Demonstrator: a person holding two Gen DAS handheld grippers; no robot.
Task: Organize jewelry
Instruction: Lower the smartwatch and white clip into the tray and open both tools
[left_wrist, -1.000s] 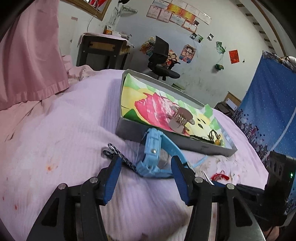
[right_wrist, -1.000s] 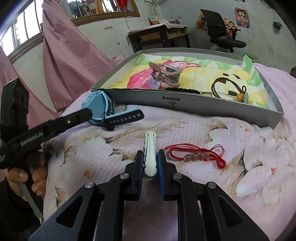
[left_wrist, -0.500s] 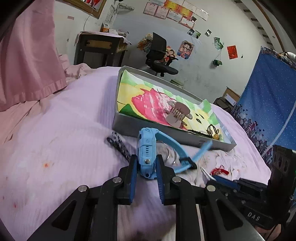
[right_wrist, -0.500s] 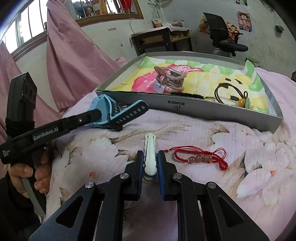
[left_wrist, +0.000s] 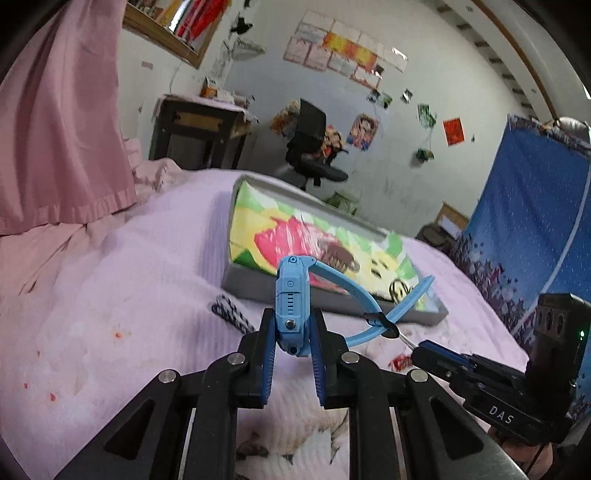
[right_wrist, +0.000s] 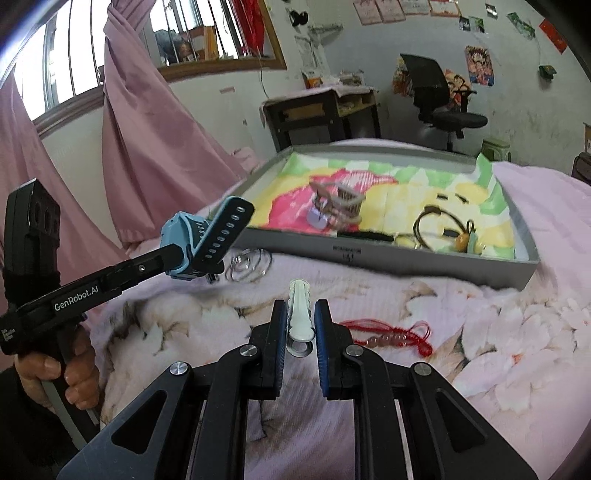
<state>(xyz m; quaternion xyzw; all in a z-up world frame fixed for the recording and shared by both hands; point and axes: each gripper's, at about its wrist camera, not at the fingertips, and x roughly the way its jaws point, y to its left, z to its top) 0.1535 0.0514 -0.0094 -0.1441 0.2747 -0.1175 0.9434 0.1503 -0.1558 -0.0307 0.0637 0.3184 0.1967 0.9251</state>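
Note:
My left gripper (left_wrist: 292, 345) is shut on a blue watch (left_wrist: 291, 306) and holds it in the air above the bed; its strap hangs to the right. The watch also shows in the right wrist view (right_wrist: 199, 240). My right gripper (right_wrist: 300, 325) is shut on a white hair clip (right_wrist: 300, 314) and holds it above the floral blanket. The grey tray (right_wrist: 406, 254) with a colourful lining lies ahead and holds a brown claw clip (right_wrist: 338, 203) and a dark cord necklace (right_wrist: 439, 225).
A red bead bracelet (right_wrist: 391, 336) lies on the blanket right of my right gripper. Thin silver bangles (right_wrist: 249, 264) lie before the tray. A patterned dark band (left_wrist: 231, 314) lies left of the tray. Pink curtains hang at left; a desk and chair stand behind.
My left gripper closed on the blue watch and lifted it off the bed. My right gripper rose a little with the white clip still held.

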